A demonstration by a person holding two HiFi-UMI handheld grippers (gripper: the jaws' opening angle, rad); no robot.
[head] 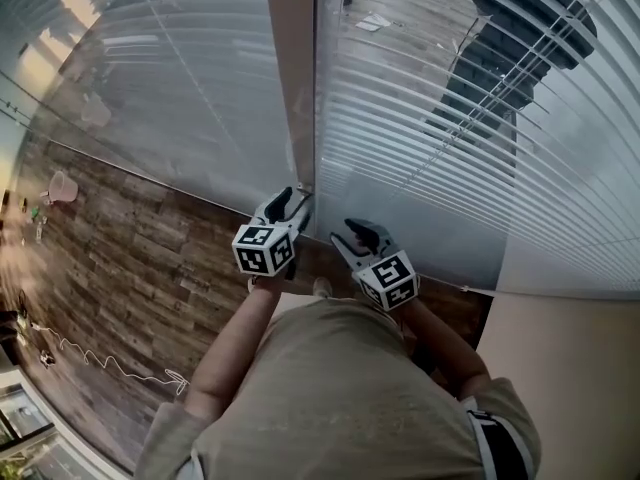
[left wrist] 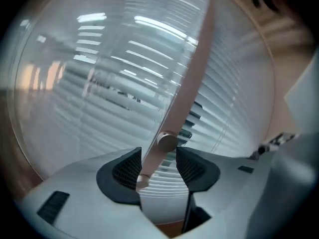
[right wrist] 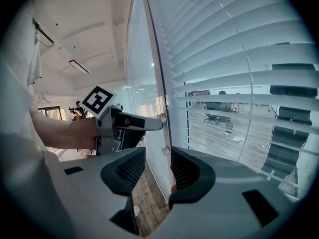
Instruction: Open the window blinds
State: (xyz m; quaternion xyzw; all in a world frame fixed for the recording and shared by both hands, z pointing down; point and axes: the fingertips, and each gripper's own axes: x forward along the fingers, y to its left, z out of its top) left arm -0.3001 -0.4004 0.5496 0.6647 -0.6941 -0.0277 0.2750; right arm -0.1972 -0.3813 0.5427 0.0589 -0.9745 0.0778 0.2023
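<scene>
Blinds face left gripper and right gripper, each bearing square markers.

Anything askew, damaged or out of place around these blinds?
The blinds hang evenly, with no bent slats visible. Only two stray things on the floor stand out: a white cable snaking loose at left, and a paper scrap lying behind the blinds.

Blinds: smooth white slats w/ slight sheen, plastic or painted metal, can't tell. Post betw. panes: matt beige, smooth. Glass: glossy, reflective. Floor: wood-look planks, matt, grainy. Left gripper & right gripper: smooth matt grey plastic shells; pads black, ribbed, rubbery. Shirt: matt khaki cloth.
</scene>
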